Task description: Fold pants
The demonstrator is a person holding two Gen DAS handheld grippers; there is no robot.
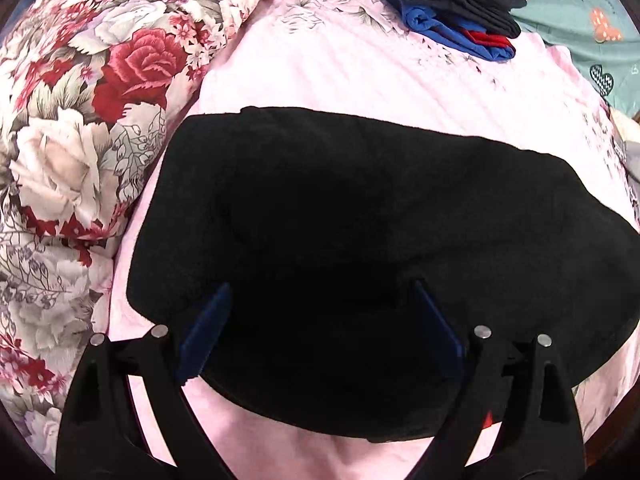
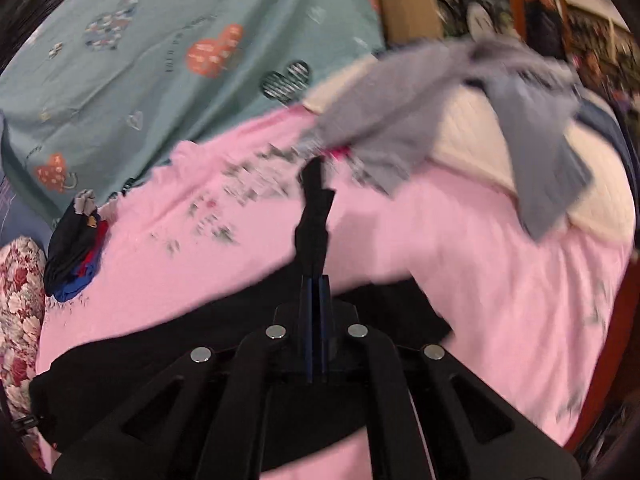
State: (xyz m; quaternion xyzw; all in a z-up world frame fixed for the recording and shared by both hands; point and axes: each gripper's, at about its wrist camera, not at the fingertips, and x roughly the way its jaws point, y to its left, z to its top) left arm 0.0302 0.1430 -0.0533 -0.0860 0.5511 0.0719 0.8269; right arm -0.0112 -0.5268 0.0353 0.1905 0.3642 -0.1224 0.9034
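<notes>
The black pants (image 1: 360,220) lie folded into a wide flat bundle on the pink sheet (image 1: 360,64). My left gripper (image 1: 322,282) hovers over their near half, open, its blue pads (image 1: 208,332) spread wide with only the cloth's surface beneath. In the blurred right wrist view the pants (image 2: 200,344) lie below my right gripper (image 2: 316,278). Its jaws are pressed together on a narrow black strip of fabric (image 2: 316,216) that sticks out ahead of the pads. Whether that strip belongs to the pants I cannot tell.
A stack of folded dark, blue and red clothes (image 1: 452,4) sits at the far side of the sheet. A floral quilt (image 1: 80,120) bulges on the left. A teal heart-print sheet (image 2: 160,60) lies beyond. Loose grey garments (image 2: 420,120) drape over a white quilted cushion (image 2: 472,140).
</notes>
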